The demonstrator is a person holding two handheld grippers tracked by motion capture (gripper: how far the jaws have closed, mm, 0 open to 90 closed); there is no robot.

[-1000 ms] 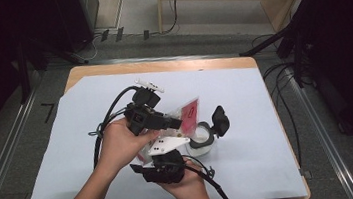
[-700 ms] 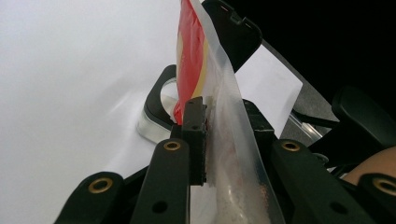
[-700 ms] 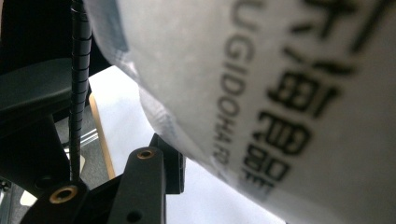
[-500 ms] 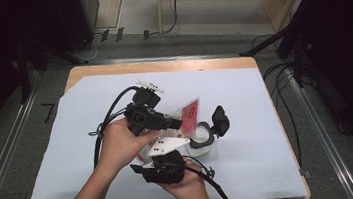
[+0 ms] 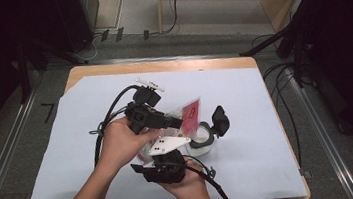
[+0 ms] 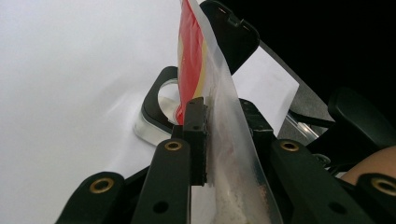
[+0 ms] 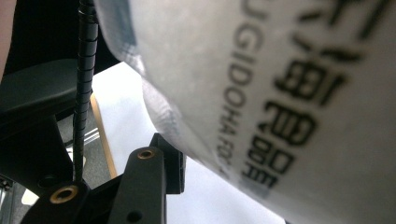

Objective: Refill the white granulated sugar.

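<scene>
A clear pouch with a red printed top (image 5: 189, 113) hangs tilted over a small round white container (image 5: 201, 141) whose black flip lid (image 5: 219, 119) stands open. My left gripper (image 5: 174, 123) is shut on the pouch's edge; in the left gripper view the pouch (image 6: 192, 70) runs between the pads, white powder in its lower part, with the container (image 6: 158, 100) beyond. My right gripper (image 5: 159, 154) sits below, shut on the pouch's lower end. In the right gripper view the pouch (image 7: 280, 93) with black print presses on the left finger (image 7: 169, 161); the other jaw is hidden behind it.
White paper (image 5: 244, 92) covers the wooden table (image 5: 160, 65). Black cables trail from both grippers toward the table's left and front. Dark floor, rails and stands surround the table.
</scene>
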